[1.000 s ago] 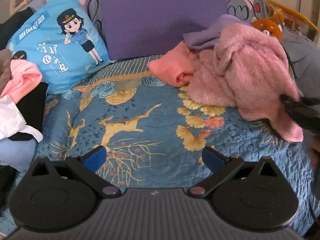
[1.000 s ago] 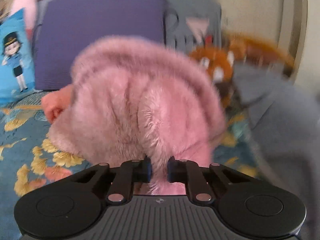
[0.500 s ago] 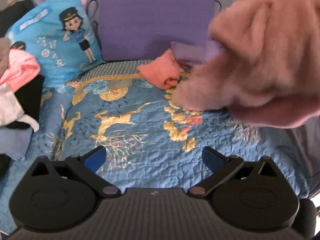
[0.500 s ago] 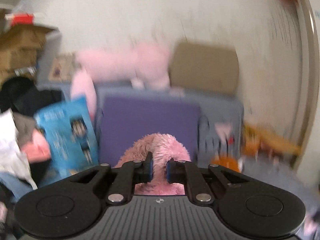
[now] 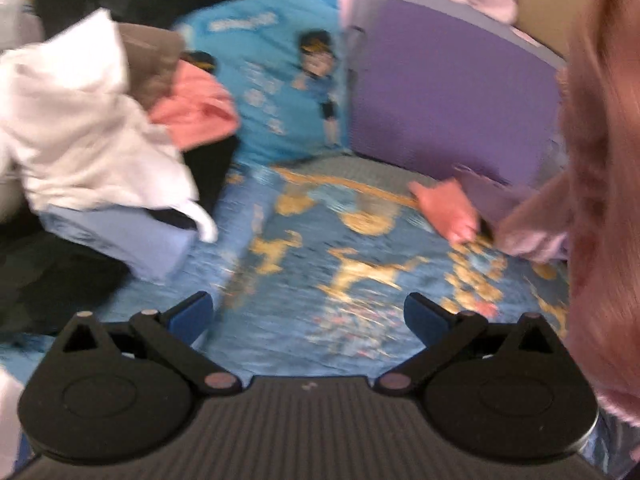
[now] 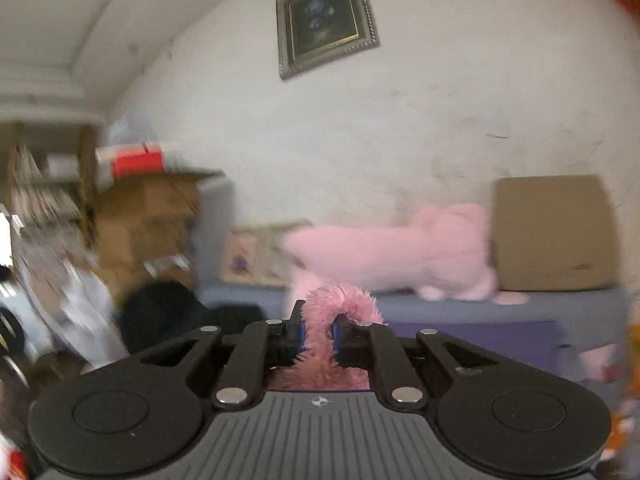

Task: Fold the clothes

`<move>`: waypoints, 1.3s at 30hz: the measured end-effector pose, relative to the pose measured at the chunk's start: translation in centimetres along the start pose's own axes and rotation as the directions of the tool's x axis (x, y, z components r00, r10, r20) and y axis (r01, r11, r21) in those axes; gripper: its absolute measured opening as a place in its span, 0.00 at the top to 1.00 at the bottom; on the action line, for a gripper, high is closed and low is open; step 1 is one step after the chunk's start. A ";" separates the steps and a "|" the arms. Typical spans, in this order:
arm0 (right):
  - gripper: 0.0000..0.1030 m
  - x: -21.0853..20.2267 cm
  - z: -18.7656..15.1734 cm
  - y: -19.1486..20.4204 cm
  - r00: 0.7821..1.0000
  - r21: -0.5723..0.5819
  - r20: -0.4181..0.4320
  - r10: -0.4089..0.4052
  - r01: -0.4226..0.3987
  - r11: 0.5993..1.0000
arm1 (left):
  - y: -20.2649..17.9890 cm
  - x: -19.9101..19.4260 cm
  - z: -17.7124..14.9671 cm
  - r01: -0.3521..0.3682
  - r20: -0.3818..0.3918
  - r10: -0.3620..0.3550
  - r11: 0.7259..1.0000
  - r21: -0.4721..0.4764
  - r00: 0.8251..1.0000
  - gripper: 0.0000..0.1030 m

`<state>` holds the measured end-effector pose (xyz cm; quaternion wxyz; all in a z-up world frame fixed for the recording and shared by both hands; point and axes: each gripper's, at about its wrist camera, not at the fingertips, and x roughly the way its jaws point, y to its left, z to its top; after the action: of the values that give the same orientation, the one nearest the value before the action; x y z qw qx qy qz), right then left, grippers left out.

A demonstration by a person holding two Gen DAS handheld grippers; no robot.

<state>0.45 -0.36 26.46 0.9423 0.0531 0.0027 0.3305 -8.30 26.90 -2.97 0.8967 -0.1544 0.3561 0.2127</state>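
Observation:
My right gripper [image 6: 318, 330] is shut on a fold of the fluffy pink garment [image 6: 336, 308], held high with the wall behind it. In the left wrist view that pink garment [image 5: 600, 184] hangs down the right side, its lower part trailing onto the blue patterned bedspread [image 5: 328, 256]. My left gripper [image 5: 308, 316] is open above the bedspread with nothing between its blue pads. A salmon garment [image 5: 448, 208] and a purple one [image 5: 484, 192] lie on the bed by the hanging fur.
A heap of clothes [image 5: 80, 128], white, salmon, black and light blue, fills the bed's left side. A blue cartoon pillow [image 5: 280, 80] and a purple cushion [image 5: 448, 92] stand at the back. A pink plush toy [image 6: 400, 256], cardboard boxes [image 6: 148, 220] and a framed picture [image 6: 326, 20] are beyond.
My right gripper has risen with the pink garment, lifting it off the bed. The left gripper has swung left and pulled back, bringing the clothes heap into view.

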 end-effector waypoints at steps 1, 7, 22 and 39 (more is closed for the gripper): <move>0.89 0.7 0.7 0.3 1.000 0.020 0.019 0.022 -0.023 1.000 | 0.7 -0.3 0.4 -0.018 0.011 0.018 1.000 -0.011 1.000 0.00; 0.89 -0.8 5.2 2.1 0.953 -0.022 0.243 0.181 -0.181 0.983 | 3.5 -2.4 2.4 -0.067 0.065 0.074 0.993 -0.100 0.995 0.00; 0.89 -0.3 -26.1 -13.8 0.804 0.131 -0.579 -0.137 0.257 0.957 | 0.4 1.7 -1.0 -0.147 -0.041 0.147 0.989 -0.015 0.988 0.00; 0.31 -6.2 -38.5 -14.3 0.706 -0.195 -0.610 -0.360 0.307 0.932 | -9.8 14.0 -11.2 -0.351 -0.277 0.375 0.927 0.134 0.885 0.00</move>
<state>2.99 -11.53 -13.47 0.9304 -0.1006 0.3176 0.1527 -0.72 17.51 -19.39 0.7824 -0.0793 0.5177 0.3369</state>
